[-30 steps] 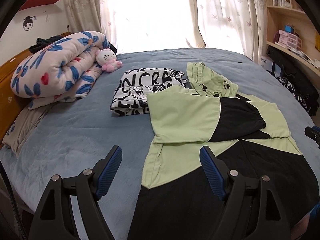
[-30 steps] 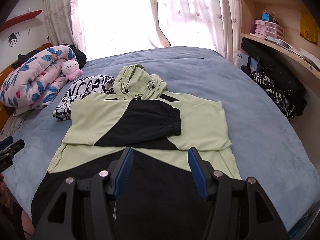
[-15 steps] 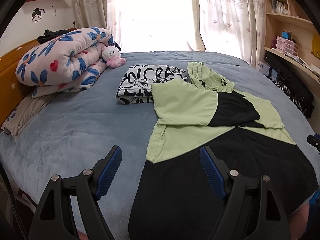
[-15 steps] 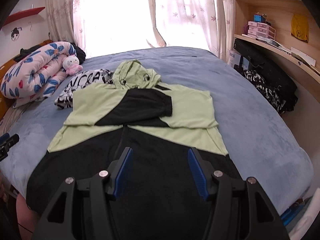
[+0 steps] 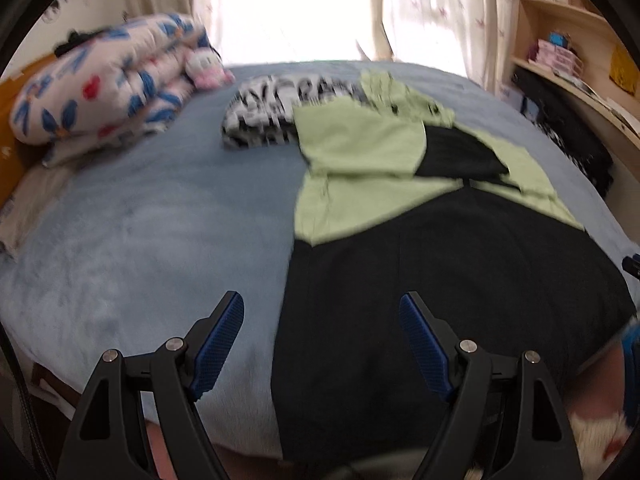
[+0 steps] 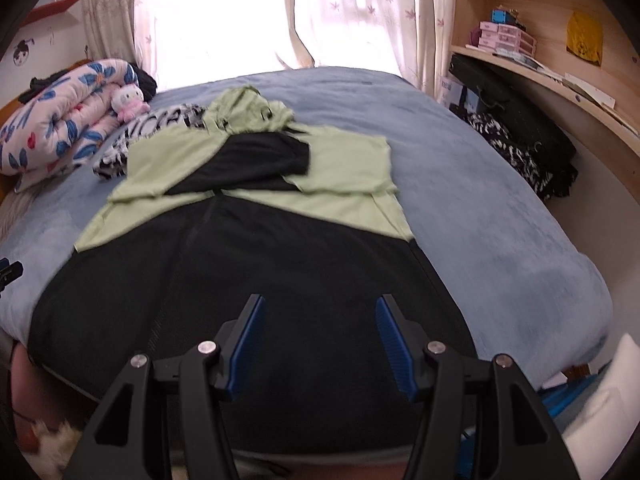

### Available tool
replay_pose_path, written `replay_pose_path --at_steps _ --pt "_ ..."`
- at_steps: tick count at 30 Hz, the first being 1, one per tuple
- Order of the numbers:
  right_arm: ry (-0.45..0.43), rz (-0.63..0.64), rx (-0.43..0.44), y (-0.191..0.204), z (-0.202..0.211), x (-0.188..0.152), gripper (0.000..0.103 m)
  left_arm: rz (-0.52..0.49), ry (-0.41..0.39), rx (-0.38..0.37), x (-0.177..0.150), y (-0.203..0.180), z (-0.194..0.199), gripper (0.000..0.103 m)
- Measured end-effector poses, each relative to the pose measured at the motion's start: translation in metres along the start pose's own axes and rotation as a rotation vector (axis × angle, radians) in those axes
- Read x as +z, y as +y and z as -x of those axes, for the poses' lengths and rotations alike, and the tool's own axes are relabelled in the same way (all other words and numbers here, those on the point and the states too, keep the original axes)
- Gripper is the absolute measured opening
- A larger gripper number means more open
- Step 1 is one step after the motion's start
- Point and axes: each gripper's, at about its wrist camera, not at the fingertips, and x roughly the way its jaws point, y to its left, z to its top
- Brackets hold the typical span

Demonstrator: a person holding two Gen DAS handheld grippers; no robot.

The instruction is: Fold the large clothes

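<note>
A light-green and black hooded jacket (image 5: 420, 264) (image 6: 256, 264) lies flat on the blue bed, hood toward the window, both sleeves folded across the chest. Its black lower half hangs toward the bed's near edge. My left gripper (image 5: 322, 320) is open over the jacket's left hem corner, one finger above bare blanket, the other above black cloth. My right gripper (image 6: 318, 322) is open above the middle of the black hem. Neither holds anything.
A folded black-and-white printed garment (image 5: 272, 120) lies beside the jacket's left shoulder. A rolled floral quilt (image 5: 100, 80) and a small plush cat (image 6: 128, 102) sit at the bed's left. Dark bags (image 6: 516, 128) and curved shelves (image 6: 560, 80) stand on the right.
Both grippers have drawn back toward the bed's near edge and lower, so the whole jacket down to its hem now shows. Their openings are unchanged.
</note>
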Motion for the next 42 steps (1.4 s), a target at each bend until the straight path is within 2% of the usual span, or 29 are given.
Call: replay_pose_path --at_steps 4,9,15,20,25,27,28,30,32,33,34,35,36,37,39,42 --pt "0.053 -0.014 -0.007 -0.027 -0.002 -0.026 0.058 0.025 0.09 -0.033 -0.027 0.018 -0.018 0.079" --pt "0.104 -0.112 0.002 -0.068 -0.008 -0.051 0.058 0.083 0.158 -0.085 -0.05 0.036 -0.037 0.079" --pt "0.104 -0.198 0.009 -0.1 -0.014 -0.061 0.058 0.107 0.158 -0.11 -0.057 0.038 -0.047 0.079" --pt "0.122 -0.265 0.009 -0.119 -0.021 -0.063 0.058 0.108 0.16 -0.126 -0.055 0.039 -0.054 0.084" --pt "0.14 -0.325 0.086 -0.129 -0.036 -0.072 0.058 0.098 0.17 -0.15 -0.053 0.033 -0.066 0.099" --pt "0.149 -0.342 0.136 -0.129 -0.04 -0.074 0.057 0.079 0.174 -0.151 -0.052 0.028 -0.07 0.1" --pt "0.15 -0.343 0.148 -0.129 -0.04 -0.074 0.049 0.072 0.175 -0.15 -0.052 0.027 -0.072 0.1" --pt "0.157 -0.331 0.175 -0.125 -0.039 -0.073 0.038 0.075 0.171 -0.155 -0.052 0.027 -0.071 0.099" --pt "0.153 -0.316 0.19 -0.122 -0.036 -0.07 0.031 0.087 0.159 -0.16 -0.051 0.029 -0.069 0.087" --pt "0.153 -0.317 0.204 -0.12 -0.035 -0.07 0.025 0.098 0.154 -0.165 -0.051 0.03 -0.067 0.075" --pt "0.154 -0.315 0.203 -0.119 -0.034 -0.07 0.025 0.106 0.15 -0.164 -0.051 0.032 -0.064 0.06" --pt "0.154 -0.313 0.197 -0.118 -0.033 -0.069 0.025 0.117 0.145 -0.168 -0.05 0.033 -0.062 0.05" --pt "0.152 -0.31 0.193 -0.115 -0.032 -0.068 0.024 0.125 0.149 -0.182 -0.049 0.034 -0.062 0.03" --pt "0.143 -0.308 0.193 -0.113 -0.03 -0.066 0.024 0.136 0.16 -0.185 -0.048 0.035 -0.063 0.016" --pt "0.12 -0.3 0.192 -0.107 -0.024 -0.061 0.023 0.158 0.173 -0.203 -0.046 0.035 -0.062 0.009" --pt "0.057 -0.294 0.209 -0.1 -0.01 -0.046 0.023 0.178 0.186 -0.215 -0.039 0.032 -0.058 0.005"
